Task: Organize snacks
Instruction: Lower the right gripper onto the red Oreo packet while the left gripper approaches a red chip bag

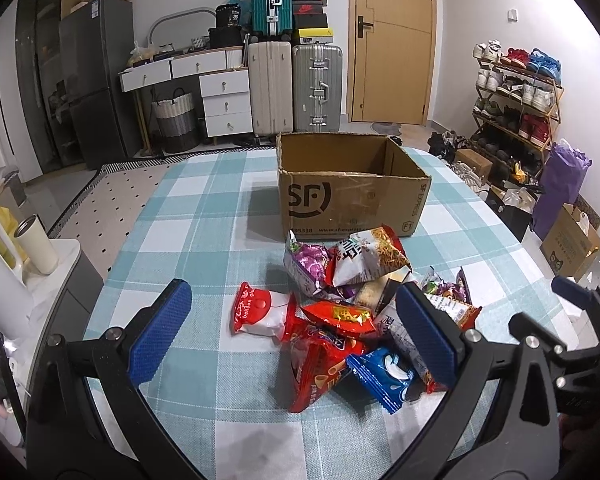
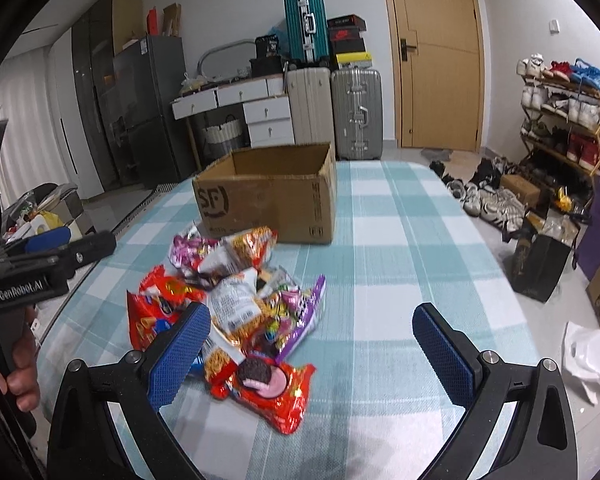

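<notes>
From the left wrist camera, the left tool (image 1: 296,326) hangs over the checked blue-and-white cloth covering the counter (image 1: 204,216), its blue-padded jaws spread wide and holding nothing. The heap of crinkly foil snack packets (image 1: 352,304) lies directly ahead, partly between the pads. Nearest the gap are a red-and-white packet (image 1: 260,312) on the left edge of the heap and a small blue packet (image 1: 382,374) close under the right pad. Beyond the heap stands the brown cardboard box printed with SF (image 1: 352,196), flaps gone, top open; what can be seen of its inside looks empty, though its floor is hidden.

From the right wrist camera, the right tool (image 2: 312,348) is likewise wide apart and empty. The heap sits ahead and to its left, with a red cookie packet (image 2: 272,388) lying just inside the left pad (image 2: 180,356), its long axis running left to right. The box stands further on, behind the heap. Judging by this, the left tool is better centred on the heap, and any packet must travel straight forward into the box.
</notes>
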Demonstrator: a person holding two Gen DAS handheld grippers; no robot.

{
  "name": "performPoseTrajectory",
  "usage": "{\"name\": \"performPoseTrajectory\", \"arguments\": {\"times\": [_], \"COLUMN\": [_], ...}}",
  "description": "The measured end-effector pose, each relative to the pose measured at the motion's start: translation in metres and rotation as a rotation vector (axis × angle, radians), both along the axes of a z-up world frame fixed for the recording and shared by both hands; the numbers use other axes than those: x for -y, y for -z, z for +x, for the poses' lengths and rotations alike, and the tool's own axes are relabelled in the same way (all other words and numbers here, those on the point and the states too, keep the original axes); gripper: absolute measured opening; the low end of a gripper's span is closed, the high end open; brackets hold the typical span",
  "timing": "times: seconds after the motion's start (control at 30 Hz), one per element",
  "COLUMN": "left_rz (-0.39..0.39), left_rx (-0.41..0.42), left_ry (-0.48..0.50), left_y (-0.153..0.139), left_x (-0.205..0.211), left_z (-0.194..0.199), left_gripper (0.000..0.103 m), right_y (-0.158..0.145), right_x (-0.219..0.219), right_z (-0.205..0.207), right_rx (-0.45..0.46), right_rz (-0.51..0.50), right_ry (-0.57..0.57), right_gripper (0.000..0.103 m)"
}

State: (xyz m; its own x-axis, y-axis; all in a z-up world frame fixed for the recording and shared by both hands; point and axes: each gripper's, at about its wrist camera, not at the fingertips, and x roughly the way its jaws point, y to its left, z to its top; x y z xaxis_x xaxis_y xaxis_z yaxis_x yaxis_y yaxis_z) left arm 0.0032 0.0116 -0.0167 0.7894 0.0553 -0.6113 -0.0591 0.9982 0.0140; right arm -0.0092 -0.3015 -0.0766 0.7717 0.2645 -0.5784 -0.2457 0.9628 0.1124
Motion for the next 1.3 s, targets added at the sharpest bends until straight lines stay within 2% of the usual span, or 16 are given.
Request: {"name": "performPoseTrajectory", "arguments": {"times": [0.4,1.13,1.23,1.3], "left_rz": [-0.003,-0.010,-0.014,-0.014], "left_rx": [-0.016,-0.044,-0.043,-0.046], "left_ry": [-0.003,-0.027,-0.038,-0.042], "left_y": [0.009,0.016,0.017,0.017], "left_x": [-0.002,-0.012,-0.015,-0.016], "left_z": [0.004,0.006,0.006,0.006], "left_gripper": [0.102,0.102,0.102,0.102], "right_y": [0.043,0.075,0.078,0.081], "right_x": [-0.004,-0.037,-0.041,-0.042], "right_z": [0.003,0.012,0.012,0.013], "right_rx": [-0.086,-0.176,-0.187,-0.198], "right_rz": [-0.005,-0.087,-0.110,-0.100], "right_ry": [-0.022,-0.107,-0.114,-0.133], "right_gripper": [0.103,0.103,0.097,0.090]}}
